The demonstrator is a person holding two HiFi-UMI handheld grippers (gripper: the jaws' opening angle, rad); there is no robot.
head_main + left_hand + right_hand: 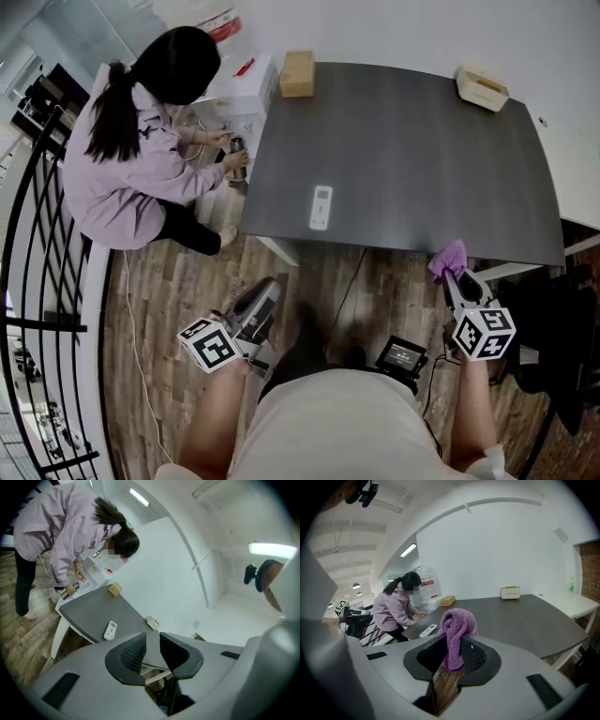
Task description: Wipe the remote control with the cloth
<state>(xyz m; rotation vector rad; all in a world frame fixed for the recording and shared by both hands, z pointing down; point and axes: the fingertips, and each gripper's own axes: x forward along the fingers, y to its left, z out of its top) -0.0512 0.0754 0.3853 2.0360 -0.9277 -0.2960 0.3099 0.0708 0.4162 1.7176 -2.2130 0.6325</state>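
gripping a bunched purple cloth [458, 620], the right gripper [452, 645] has its 2 jaws pressed on the fabric, and a knot of it bulges up over the jaw tips. from above, that gripper [451, 276] sits just off the near edge of the dark grey table [422, 141], over the wooden floor [169, 291], with the cloth [449, 258] poking out in front.

the left gripper [153, 645] has its jaws a little apart with nothing between them; only the table edge shows through the narrow gap. in the head view it [265, 292] hangs near the table's near-left corner, also over the floor and well apart from the right one.

the remote control [321, 207] is white and lies flat on the table, close to the near edge and towards the left side, untouched by either gripper. it shows in the left gripper view [110, 630] and the right gripper view [428, 630] too, lying alone on the bare surface.

at the far edge of the table sit a small cardboard box [297, 73] on the left and a pale wooden box [482, 86] on the right. beside the table's left end a person in a lilac jacket [141, 164] crouches on the floor, hands at a small can [236, 148], next to a white carton [246, 82]. a black railing [37, 281] curves along the left.
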